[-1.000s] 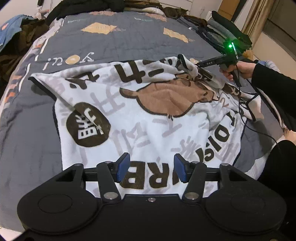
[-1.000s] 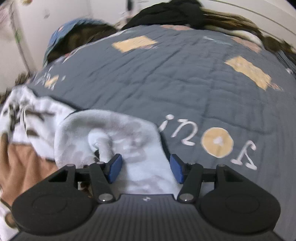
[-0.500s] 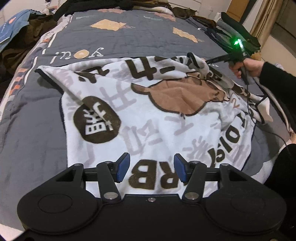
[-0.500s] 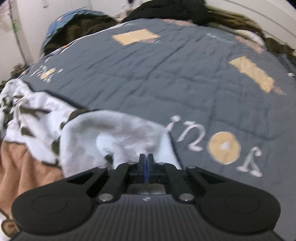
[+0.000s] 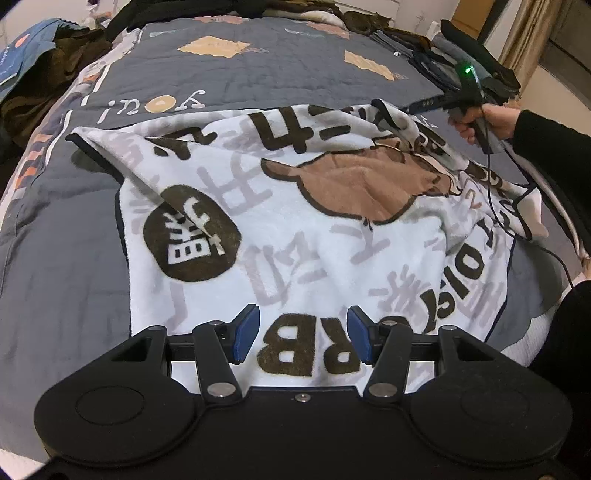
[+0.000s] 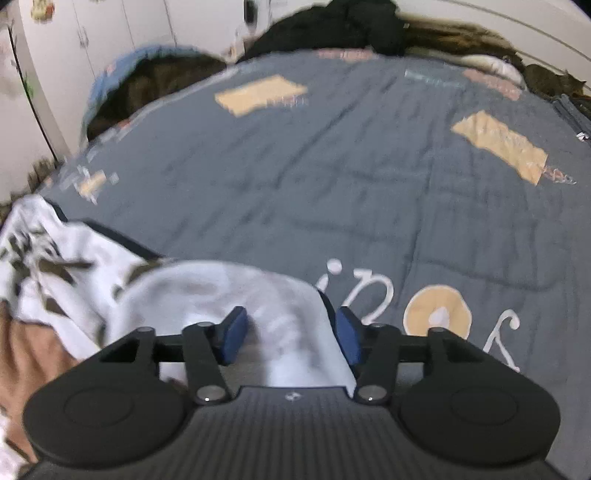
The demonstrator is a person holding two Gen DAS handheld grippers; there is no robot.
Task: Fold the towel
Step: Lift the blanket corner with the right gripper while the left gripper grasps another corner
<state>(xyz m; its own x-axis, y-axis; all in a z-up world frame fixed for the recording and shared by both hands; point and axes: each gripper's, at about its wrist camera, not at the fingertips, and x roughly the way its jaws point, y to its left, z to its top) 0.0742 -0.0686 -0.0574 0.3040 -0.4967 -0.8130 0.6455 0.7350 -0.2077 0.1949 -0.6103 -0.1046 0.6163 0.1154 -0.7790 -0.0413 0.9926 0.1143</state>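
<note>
A white towel (image 5: 295,229) with a brown animal print and dark lettering lies spread and wrinkled on the grey bedspread (image 5: 258,81). My left gripper (image 5: 302,334) is open just above the towel's near edge, over the brown letters. My right gripper (image 6: 290,336) is open at the far right corner, with a raised fold of the towel (image 6: 229,295) lying between its blue pads (image 6: 232,336). In the left wrist view a hand (image 5: 484,122) holds that gripper against the lifted corner.
A dark cable (image 5: 495,192) trails over the towel's right side. Folded clothes (image 5: 443,55) are stacked at the bed's right edge, dark clothes (image 6: 332,26) are heaped at its far end. A dark sleeve (image 5: 554,147) reaches in from the right.
The right gripper was open a second ago, shut on the towel fold half a second ago, and is open again. The left gripper stays open and has shifted a little over the near edge.
</note>
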